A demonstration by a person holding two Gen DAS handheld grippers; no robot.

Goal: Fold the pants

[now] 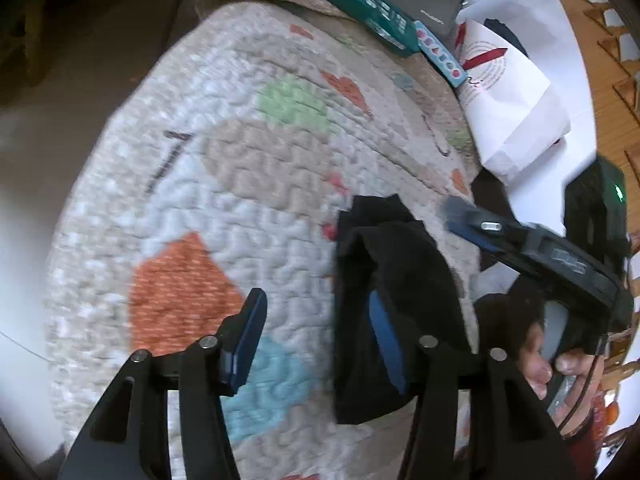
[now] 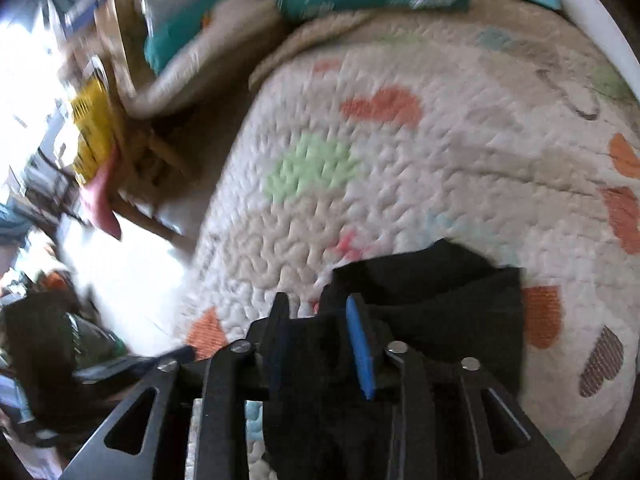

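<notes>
Black pants (image 1: 400, 264) on a cream quilt (image 1: 248, 208) patched orange, green and blue; blue-padded fingers (image 1: 244, 344)

Black linkage arms, silver screws, blue-padded jaws; bare-skinned right hand (image 1: 560, 364)

Matt black cloth pants (image 1: 404, 264) lay soft against a puckered, rough-stitched cream quilt (image 1: 248, 208), the left gripper (image 1: 320, 344) showed matt black plastic arms, blue rubbery pads (image 1: 248, 344) and shiny metal pins, beside smooth white paper (image 1: 516, 120).
</notes>
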